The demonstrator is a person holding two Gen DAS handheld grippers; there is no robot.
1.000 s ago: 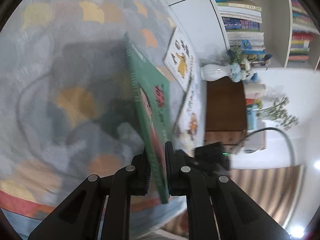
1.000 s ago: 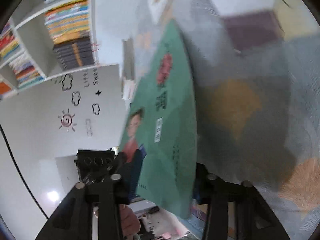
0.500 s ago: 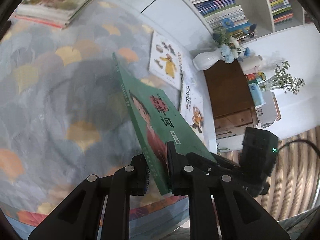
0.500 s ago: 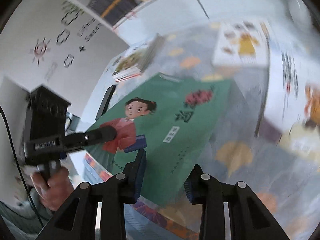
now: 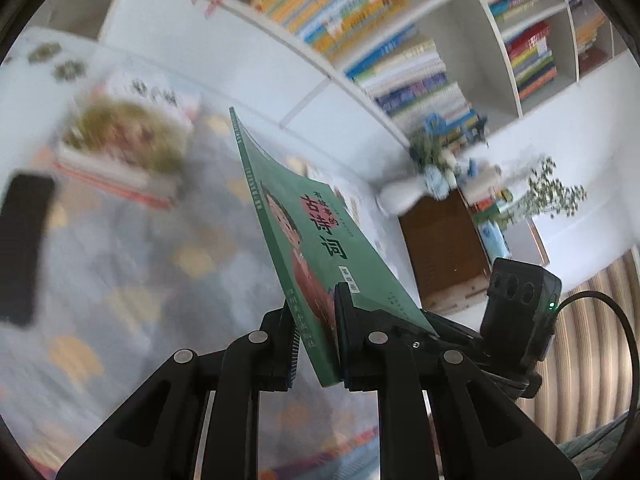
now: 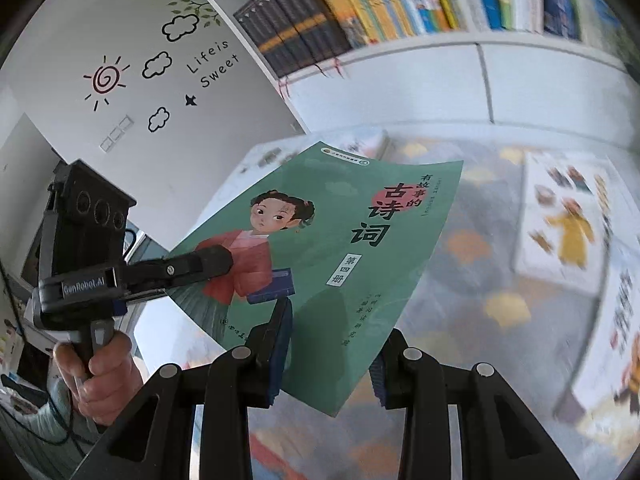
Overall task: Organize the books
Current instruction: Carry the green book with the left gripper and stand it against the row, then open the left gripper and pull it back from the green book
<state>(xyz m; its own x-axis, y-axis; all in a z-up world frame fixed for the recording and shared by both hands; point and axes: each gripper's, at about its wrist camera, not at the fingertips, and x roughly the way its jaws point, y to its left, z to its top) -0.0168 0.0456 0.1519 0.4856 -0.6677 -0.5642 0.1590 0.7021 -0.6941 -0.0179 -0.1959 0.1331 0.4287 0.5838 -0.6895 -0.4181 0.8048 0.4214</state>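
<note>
Aloft above the patterned rug, the green book was pinched at its lower spine edge by the left hand-held gripper, whose jaws were pressed tight against both covers. The right hand-held gripper had its fingers spread wide, the book's bottom corner lying between them without a visible clamp. Behind, a stack of books rested on the rug, blurred, and a bookshelf stood against the wall. Two picture books lay flat to the right.

Black hand-held gripper, "GenRobot.AI" marking, silver screws, bare-skinned hand
</note>
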